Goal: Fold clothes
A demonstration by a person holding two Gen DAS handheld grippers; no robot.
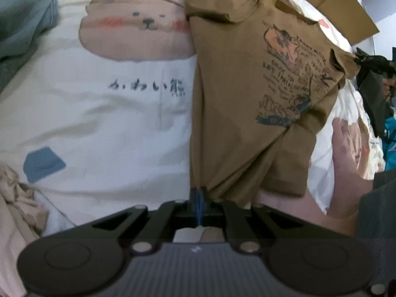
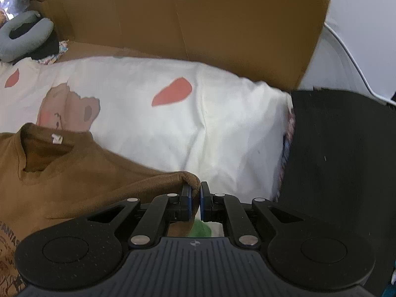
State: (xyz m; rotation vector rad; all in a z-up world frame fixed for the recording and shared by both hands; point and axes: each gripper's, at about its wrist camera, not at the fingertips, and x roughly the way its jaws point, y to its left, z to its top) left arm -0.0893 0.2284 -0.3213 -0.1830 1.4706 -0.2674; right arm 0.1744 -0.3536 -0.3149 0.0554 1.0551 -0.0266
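Left gripper [image 1: 198, 194]: jaws fully closed, pinching the near hem of the brown T-shirt [image 1: 235, 99]. Right gripper [image 2: 196, 195]: jaws nearly closed, clamped on a folded edge of the same shirt at its right side. The shirt lies print-up on a white bear-print cover [image 1: 111, 113], collar at the far end. A person's bare hand [image 1: 346, 153] shows at the shirt's right edge. Beyond the cover, a cardboard sheet [image 2: 188, 19] stands; a grey neck pillow [image 2: 24, 37] lies far left.
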